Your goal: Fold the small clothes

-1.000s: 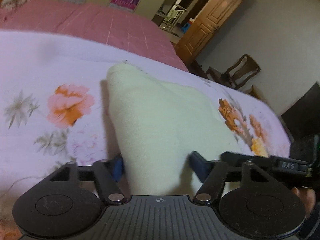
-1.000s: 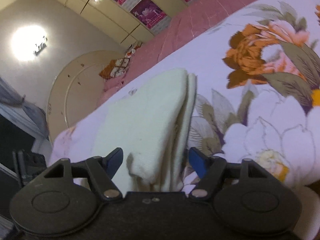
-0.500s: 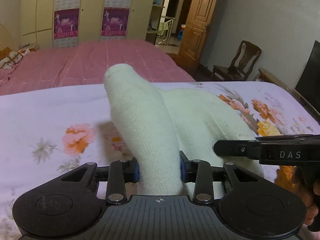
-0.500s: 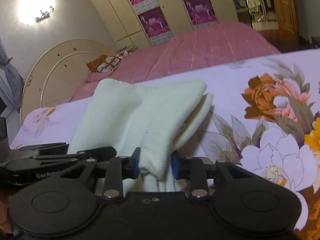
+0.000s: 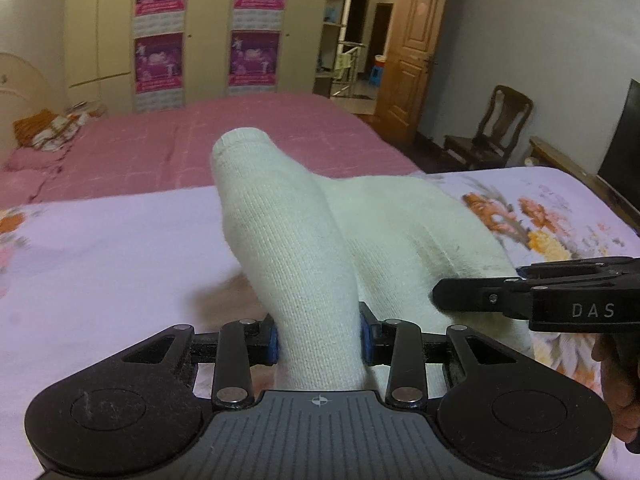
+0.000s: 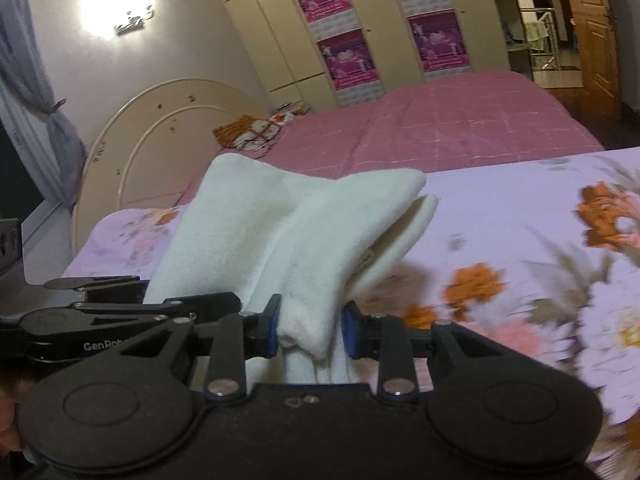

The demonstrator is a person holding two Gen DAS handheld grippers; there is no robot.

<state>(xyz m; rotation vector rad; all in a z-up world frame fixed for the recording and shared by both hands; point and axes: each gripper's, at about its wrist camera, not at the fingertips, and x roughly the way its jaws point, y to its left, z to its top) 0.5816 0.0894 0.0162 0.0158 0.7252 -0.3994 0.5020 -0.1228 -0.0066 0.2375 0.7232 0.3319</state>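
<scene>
Left gripper [image 5: 319, 339]: blue pads pinching a bunched end of cream knit garment [image 5: 288, 248]
Garment: soft ribbed knit, lifted off floral sheet [image 5: 112, 248], slung between both grippers
Right gripper [image 6: 308, 330]: jaws clamped on the folded edge, layers doubled
Behind: pink quilted bedspread [image 6: 460, 128], wooden chair [image 5: 492, 128]

Open floral sheet [image 5: 120, 248] surrounds the lifted sock [image 5: 304, 264]
</scene>
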